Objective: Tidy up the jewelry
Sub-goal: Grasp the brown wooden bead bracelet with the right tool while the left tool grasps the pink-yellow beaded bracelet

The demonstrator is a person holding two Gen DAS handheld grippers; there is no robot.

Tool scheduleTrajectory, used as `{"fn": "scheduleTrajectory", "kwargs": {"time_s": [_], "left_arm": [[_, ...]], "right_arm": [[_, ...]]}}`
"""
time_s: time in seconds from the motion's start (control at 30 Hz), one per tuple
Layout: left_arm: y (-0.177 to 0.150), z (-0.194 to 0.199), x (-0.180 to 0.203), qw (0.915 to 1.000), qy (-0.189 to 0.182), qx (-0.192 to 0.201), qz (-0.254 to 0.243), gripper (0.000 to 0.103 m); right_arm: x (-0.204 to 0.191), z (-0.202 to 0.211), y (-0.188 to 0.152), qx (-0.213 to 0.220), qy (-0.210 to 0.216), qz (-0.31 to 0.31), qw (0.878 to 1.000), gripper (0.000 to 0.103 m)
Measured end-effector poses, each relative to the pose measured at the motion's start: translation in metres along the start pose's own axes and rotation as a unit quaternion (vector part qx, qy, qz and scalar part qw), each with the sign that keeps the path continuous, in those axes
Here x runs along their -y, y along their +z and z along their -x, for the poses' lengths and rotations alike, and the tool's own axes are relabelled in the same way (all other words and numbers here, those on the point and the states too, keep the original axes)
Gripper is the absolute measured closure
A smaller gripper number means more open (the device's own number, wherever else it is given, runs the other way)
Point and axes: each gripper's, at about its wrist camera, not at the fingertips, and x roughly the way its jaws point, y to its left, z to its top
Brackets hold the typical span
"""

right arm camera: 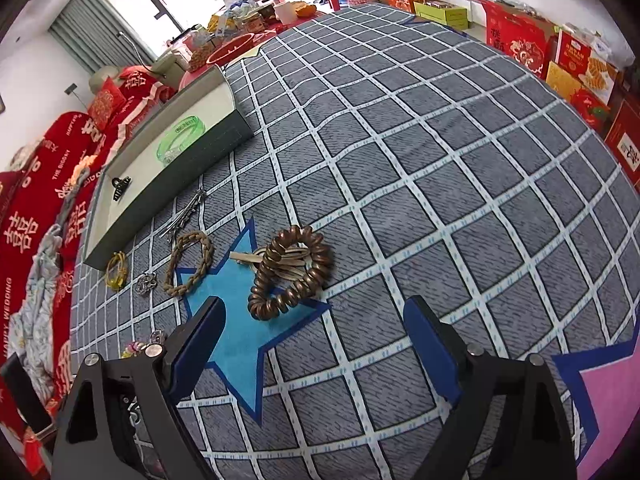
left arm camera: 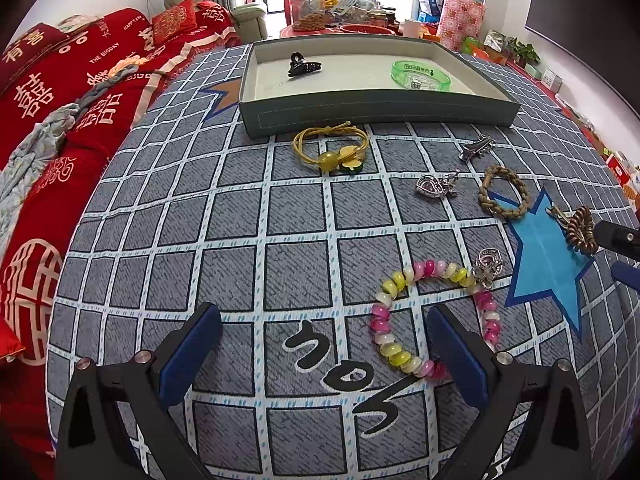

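Note:
A grey tray [left arm camera: 380, 114] at the far side of the bed holds a black hair claw [left arm camera: 303, 66] and a green bangle [left arm camera: 421, 76]. On the checked cover lie a yellow hair tie [left arm camera: 330, 150], a silver clip [left arm camera: 476, 148], a heart pendant [left arm camera: 434, 184], a braided bracelet [left arm camera: 504, 194] and a pink-and-yellow bead bracelet [left arm camera: 436, 316]. My left gripper [left arm camera: 322, 310] is open over bare cover, and its right finger overlaps the bead bracelet. My right gripper [right arm camera: 316, 304] is open just short of a brown coil hair tie [right arm camera: 292, 276], which lies over a beige clip [right arm camera: 248, 258].
Red bedding [left arm camera: 60, 128] is piled along the left of the bed. A silver charm [left arm camera: 488, 266] touches the bead bracelet. The coil tie rests on a blue star patch [right arm camera: 240, 332]. Boxes [right arm camera: 516, 40] line the floor at the right; a cluttered table [left arm camera: 344, 12] stands behind the tray.

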Motion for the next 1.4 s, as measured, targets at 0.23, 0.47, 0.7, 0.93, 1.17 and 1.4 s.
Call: {"fn": "scheduleTrajectory", "kwargs": {"time_s": [0.23, 0.47, 0.7, 0.93, 1.17, 1.4], "left_arm": [[0.0, 0.003, 0.006, 0.9997, -0.018, 0.005, -0.014, 0.001], [-0.004, 0.011, 0.017, 0.9985, -0.038, 0.011, -0.039, 0.028], [-0.01, 0.019, 0.033, 0.995, -0.058, 0.023, -0.078, 0.078], [-0.014, 0.027, 0.023, 0.9951, -0.074, 0.022, -0.061, 0.08], [-0.013, 0.034, 0.015, 0.9952, -0.079, 0.029, -0.05, 0.08], [-0.013, 0.038, 0.014, 0.9949, -0.081, 0.032, -0.052, 0.08]], "right_arm": [[-0.022, -0.007, -0.003, 0.01, -0.06, 0.065, 0.996, 0.04], [-0.025, -0.002, -0.011, 0.008, -0.032, 0.079, 0.996, 0.068], [-0.009, 0.002, -0.012, -0.001, 0.017, 0.037, 0.999, 0.086], [0.003, 0.012, -0.016, 0.0, 0.034, 0.024, 0.999, 0.097], [0.011, 0.012, -0.013, -0.01, 0.051, 0.012, 0.999, 0.095], [0.005, 0.009, -0.01, -0.002, 0.051, 0.009, 0.999, 0.064]]}}
